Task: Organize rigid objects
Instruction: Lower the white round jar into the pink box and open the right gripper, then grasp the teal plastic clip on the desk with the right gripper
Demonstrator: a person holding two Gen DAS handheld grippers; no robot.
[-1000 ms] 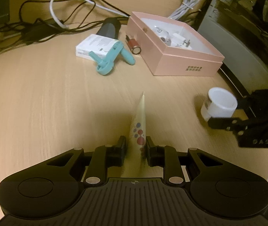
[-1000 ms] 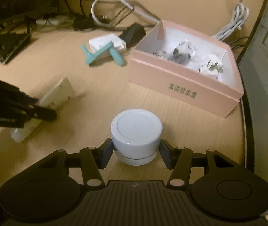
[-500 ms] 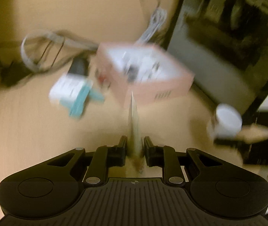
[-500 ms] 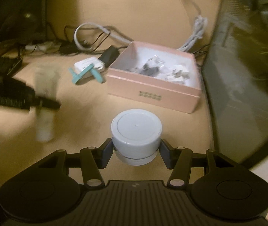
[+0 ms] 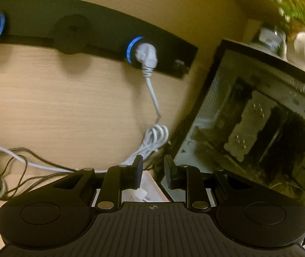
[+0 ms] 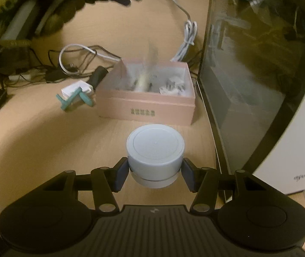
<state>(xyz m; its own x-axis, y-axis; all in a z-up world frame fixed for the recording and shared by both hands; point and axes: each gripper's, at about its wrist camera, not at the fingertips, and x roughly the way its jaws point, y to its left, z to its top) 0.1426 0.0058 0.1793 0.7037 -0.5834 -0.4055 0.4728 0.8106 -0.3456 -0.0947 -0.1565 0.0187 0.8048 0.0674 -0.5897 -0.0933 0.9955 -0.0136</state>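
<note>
Two handheld grippers over a wooden desk, one gripping a jar, one with nothing between its fingers.

Right gripper [image 6: 155,169] clamped on a round white jar [image 6: 155,150], held above bare desk [image 6: 45,141] just in front of an open pink box [image 6: 147,105] holding white plugs and a blurred pale item. Teal tool [image 6: 73,98] and small white carton [image 6: 75,88] left of the box. Left gripper [image 5: 152,170] parted and empty, pointed at the wall, a white cable [image 5: 152,137] and a computer case [image 5: 259,128].
</note>
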